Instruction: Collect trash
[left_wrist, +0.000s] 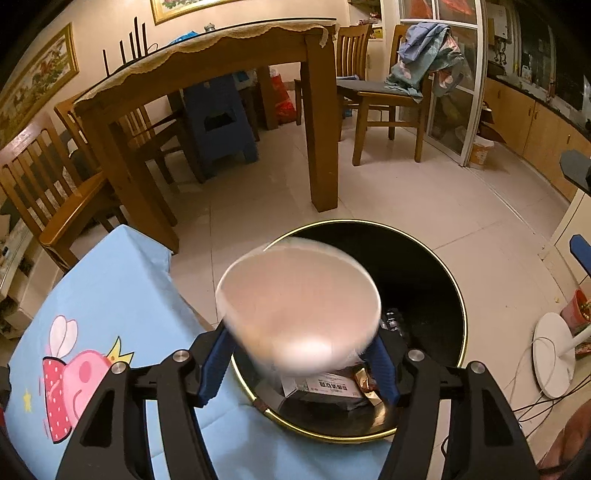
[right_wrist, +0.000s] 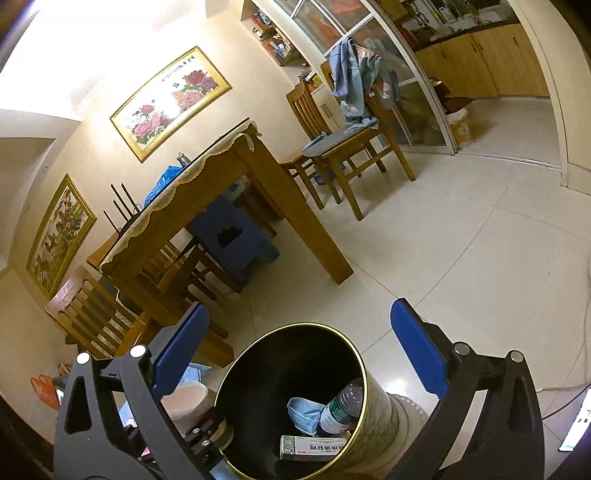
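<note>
two grippers are ours. our left gripper (left_wrist: 301, 363) pinches a pale paper bowl (left_wrist: 298, 308), blurred, at its base over the black bin (left_wrist: 436, 273), masking much of the inside. our right gripper (right_wrist: 297, 352) gapes wide, empty, above that bin, where a bottle (right_wrist: 341, 406), face mask (right_wrist: 304, 413) and small box (right_wrist: 314, 447) lie. beyond stands a wooden table (right_wrist: 236, 192).

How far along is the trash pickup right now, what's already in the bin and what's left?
Done: the bin already holds a face mask, a plastic bottle and a small box. In hand: the left gripper carries a paper cup above the bin's rim, its image blurred. The right gripper has empty, wide-open jaws. Left: dropping the cup in; no other loose trash shows.
</note>
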